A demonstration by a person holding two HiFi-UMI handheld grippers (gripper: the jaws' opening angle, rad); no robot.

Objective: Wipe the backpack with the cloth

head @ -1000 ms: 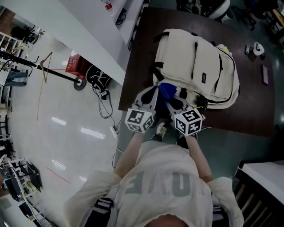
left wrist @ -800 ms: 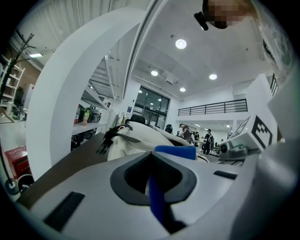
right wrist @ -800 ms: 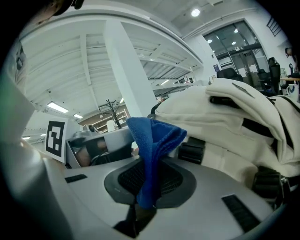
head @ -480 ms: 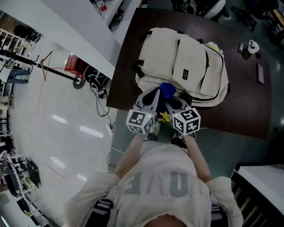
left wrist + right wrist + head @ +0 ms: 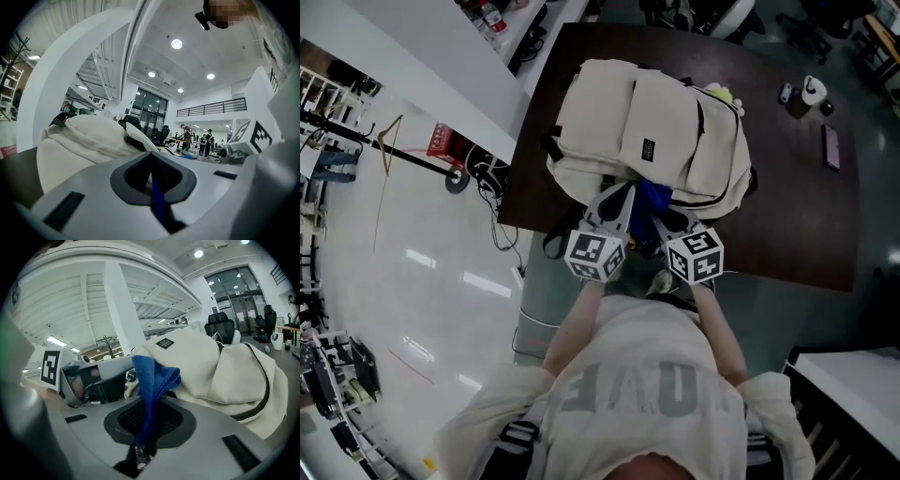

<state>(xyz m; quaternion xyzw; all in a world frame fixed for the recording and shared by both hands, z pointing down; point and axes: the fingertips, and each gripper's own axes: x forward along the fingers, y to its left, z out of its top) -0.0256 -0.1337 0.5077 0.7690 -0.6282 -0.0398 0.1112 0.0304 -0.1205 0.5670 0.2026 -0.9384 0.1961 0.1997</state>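
Compared with 1.0 s earlier, the backpack [image 5: 647, 141] lies further toward the upper left of the head view, while both grippers keep their place at lower centre. The left gripper [image 5: 619, 202] and right gripper [image 5: 668, 217] are each clamped on the blue cloth [image 5: 654, 197], at the backpack's lower edge on the dark table [image 5: 797, 206].

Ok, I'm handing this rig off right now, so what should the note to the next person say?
Left tool: shut on the blue terry cloth.
Right tool: shut on the same cloth.
Cream fabric backpack lies flat on the dark brown table; the cloth is bunched at its near edge.
Done: cloth picked up.
To do: wipe the backpack's face.
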